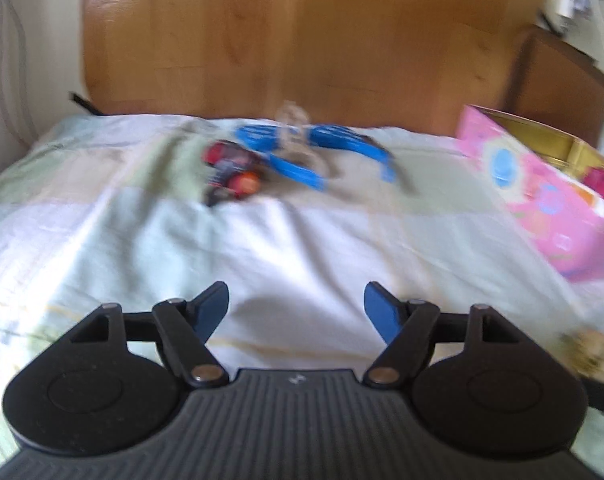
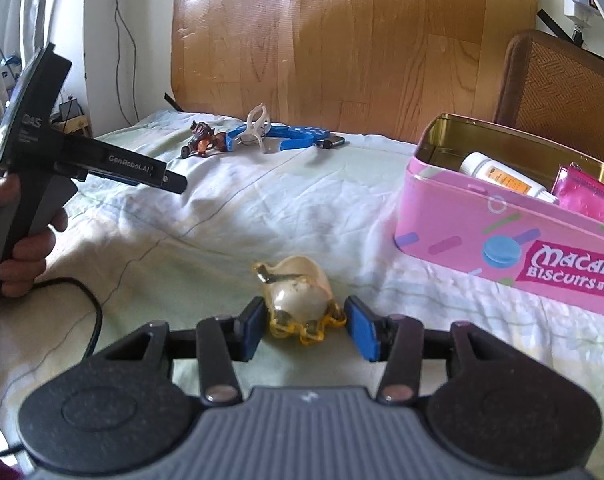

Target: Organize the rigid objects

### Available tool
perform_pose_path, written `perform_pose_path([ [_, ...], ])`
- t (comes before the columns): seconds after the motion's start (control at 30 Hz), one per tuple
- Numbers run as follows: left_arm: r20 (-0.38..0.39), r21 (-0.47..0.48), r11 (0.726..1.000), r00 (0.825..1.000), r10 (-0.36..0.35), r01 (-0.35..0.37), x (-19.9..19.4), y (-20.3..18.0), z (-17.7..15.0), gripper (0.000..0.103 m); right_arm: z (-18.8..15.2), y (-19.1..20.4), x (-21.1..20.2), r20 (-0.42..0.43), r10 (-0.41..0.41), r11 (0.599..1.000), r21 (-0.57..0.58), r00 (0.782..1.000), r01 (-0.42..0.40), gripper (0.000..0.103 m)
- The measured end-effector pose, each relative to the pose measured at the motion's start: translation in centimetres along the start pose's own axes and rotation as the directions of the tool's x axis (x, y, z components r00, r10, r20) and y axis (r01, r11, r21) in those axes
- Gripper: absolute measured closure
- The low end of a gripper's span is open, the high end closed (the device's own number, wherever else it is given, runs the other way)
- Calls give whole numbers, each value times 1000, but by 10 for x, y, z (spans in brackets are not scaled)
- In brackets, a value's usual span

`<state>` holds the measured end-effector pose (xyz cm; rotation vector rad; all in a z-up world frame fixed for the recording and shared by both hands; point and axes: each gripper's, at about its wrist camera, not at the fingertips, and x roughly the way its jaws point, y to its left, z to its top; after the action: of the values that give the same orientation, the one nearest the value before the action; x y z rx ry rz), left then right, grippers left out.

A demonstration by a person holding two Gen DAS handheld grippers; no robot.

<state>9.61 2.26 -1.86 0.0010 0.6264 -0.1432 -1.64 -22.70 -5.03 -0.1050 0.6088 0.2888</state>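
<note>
My right gripper (image 2: 308, 330) is shut on a cream and amber ornament (image 2: 298, 300), with a blue pad against each side, low over the bed sheet (image 2: 262, 208). That ornament shows blurred at the lower right edge (image 1: 594, 350) in the left wrist view. My left gripper (image 1: 295, 300) is open with only sheet between its fingers; in the right wrist view it (image 2: 174, 182) hangs above the bed's left side, held by a hand (image 2: 22, 240). At the far end lie a red and black toy car (image 1: 232, 172) (image 2: 204, 142), a blue plastic piece (image 1: 334, 136) (image 2: 294, 136) and a clear clip (image 1: 294, 128) (image 2: 258, 120).
An open pink biscuit tin (image 2: 462, 216) (image 1: 542, 208) stands on the bed's right, holding a white bottle (image 2: 498, 172) and a glittery pink pouch (image 2: 586, 196). A small dark object (image 2: 332, 142) lies beside the blue piece. A wooden headboard (image 2: 342, 40) backs the bed. A black cable (image 2: 90, 304) trails at the left.
</note>
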Motion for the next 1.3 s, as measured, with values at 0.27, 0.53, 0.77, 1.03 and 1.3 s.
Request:
perform_pose_path([
  [0.27, -63, 47, 945, 945, -322, 325, -27, -61, 1, 28, -4, -8, -8, 2, 8, 1000, -2, 1000, -8, 53],
  [0.53, -168, 12, 880, 869, -466, 475, -27, -89, -10, 28, -11, -20, -17, 10, 23, 999, 28, 1000, -24, 51],
  [0.77, -187, -9, 867, 851, -490, 497, -27, -89, -10, 28, -12, -21, -17, 12, 28, 999, 31, 1000, -28, 51],
  [1.03, -235, -67, 831, 801, -551, 553, -22, -89, -14, 28, -14, -20, -19, 6, 27, 1000, 5, 1000, -27, 51],
  [1.3, -265, -47, 839, 803, -533, 542, -6, -105, -14, 35, -6, -15, -7, 2, 51, 997, -57, 999, -50, 49],
])
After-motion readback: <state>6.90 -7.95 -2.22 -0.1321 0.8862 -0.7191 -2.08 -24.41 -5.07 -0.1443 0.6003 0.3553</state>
